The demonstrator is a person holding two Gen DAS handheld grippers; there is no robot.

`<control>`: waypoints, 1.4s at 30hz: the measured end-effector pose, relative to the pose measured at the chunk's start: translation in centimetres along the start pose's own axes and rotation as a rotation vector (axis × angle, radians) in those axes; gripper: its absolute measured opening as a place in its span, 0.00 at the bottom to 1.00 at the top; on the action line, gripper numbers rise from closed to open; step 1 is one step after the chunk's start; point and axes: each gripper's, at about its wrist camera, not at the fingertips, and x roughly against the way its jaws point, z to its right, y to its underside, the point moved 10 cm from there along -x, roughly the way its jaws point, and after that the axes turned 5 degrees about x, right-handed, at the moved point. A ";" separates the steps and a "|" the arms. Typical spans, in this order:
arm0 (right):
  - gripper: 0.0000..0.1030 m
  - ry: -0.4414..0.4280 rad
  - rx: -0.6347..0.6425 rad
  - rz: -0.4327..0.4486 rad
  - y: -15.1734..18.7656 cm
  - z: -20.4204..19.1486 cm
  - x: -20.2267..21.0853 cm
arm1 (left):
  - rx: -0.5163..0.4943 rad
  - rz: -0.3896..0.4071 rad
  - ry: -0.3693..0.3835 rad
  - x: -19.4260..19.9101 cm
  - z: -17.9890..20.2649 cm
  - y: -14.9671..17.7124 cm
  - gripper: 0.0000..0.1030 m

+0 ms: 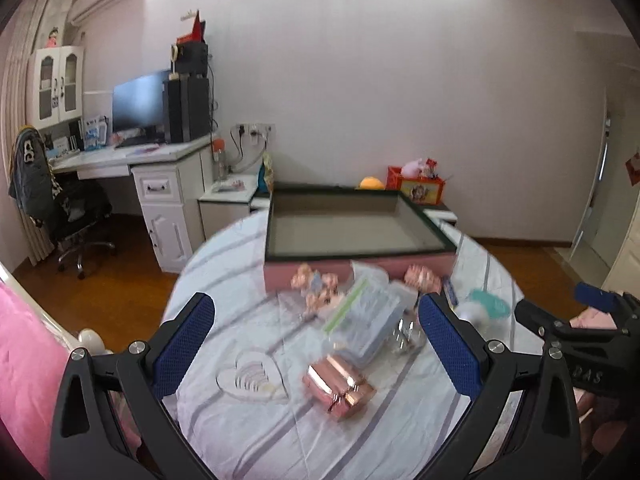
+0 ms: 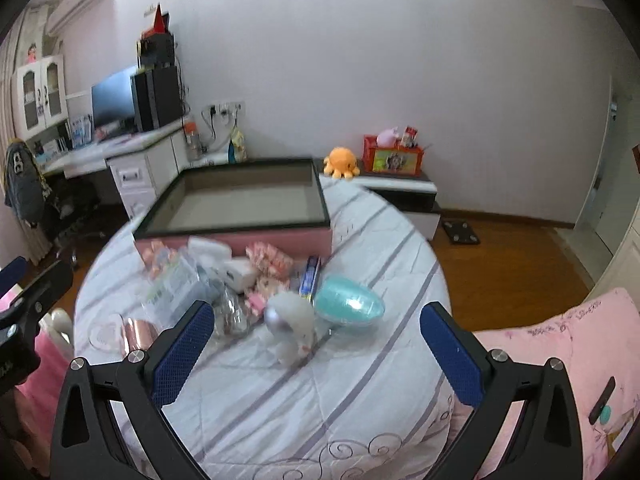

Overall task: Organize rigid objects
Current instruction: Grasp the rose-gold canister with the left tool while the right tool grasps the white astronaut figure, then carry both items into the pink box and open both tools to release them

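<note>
Striped bedspread (image 2: 360,380) under clutter, left gripper (image 1: 316,344) and right gripper (image 2: 320,344) wide apart, empty.

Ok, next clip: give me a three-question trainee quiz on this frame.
1. True or false: the pink-sided box already holds items.
2. Which object lies nearest the right claw? A) teal egg B) orange octopus plush C) rose-gold box
3. Fill in: both claws are ____ and hold nothing.

Key: 1 false, its inside looks bare. 2 A, though a white fluffy item lies close too. 3 open, which goes for the left claw as well.
</note>
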 end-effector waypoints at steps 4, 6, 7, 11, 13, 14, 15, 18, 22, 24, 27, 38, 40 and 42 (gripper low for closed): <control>1.00 -0.038 0.023 -0.055 1.4 -0.4 -2.2 | 0.003 -0.079 -0.008 -1.9 0.1 3.6 1.00; 1.00 -0.055 0.032 -0.074 1.8 -0.4 -3.6 | 0.020 -0.103 -0.017 -2.8 0.1 4.9 1.00; 1.00 -0.064 0.034 -0.079 1.9 -0.5 -4.0 | 0.026 -0.116 -0.026 -3.3 0.0 5.4 1.00; 1.00 -0.114 0.035 -0.106 2.4 -0.5 -6.1 | 0.064 -0.155 -0.061 -5.1 -0.4 6.6 1.00; 1.00 -0.137 0.028 -0.116 2.6 -0.6 -7.0 | 0.057 -0.163 -0.069 -6.0 -0.4 6.9 1.00; 1.00 -0.144 0.025 -0.121 2.7 -0.8 -7.3 | 0.046 -0.165 -0.072 -6.3 -0.3 7.0 1.00; 1.00 -0.159 0.021 -0.128 2.9 -1.0 -7.7 | 0.030 -0.171 -0.077 -6.7 -0.1 7.2 1.00; 1.00 -0.168 0.025 -0.138 3.2 -1.5 -8.5 | 0.022 -0.203 -0.075 -7.9 -0.3 8.2 1.00; 0.91 -0.172 0.034 -0.155 3.5 -2.1 -10.0 | 0.043 -0.231 -0.056 -9.2 -0.5 8.7 1.00; 0.79 -0.178 0.045 -0.171 3.7 -2.5 -10.7 | 0.042 -0.243 -0.054 -9.8 -0.6 9.0 1.00; 0.59 -0.178 0.059 -0.195 4.4 -3.0 -11.6 | 0.029 -0.272 -0.044 -10.7 -0.4 9.5 0.94; 0.55 -0.255 0.013 -0.159 3.9 -2.8 -11.0 | 0.073 -0.283 0.035 -10.4 -0.6 9.6 0.66; 0.55 -0.265 0.007 -0.153 3.6 -2.7 -10.7 | 0.078 -0.285 0.040 -10.2 -0.6 9.7 0.66; 0.55 -0.284 -0.005 -0.148 3.4 -2.6 -10.2 | 0.082 -0.284 0.045 -9.8 -0.5 9.4 0.66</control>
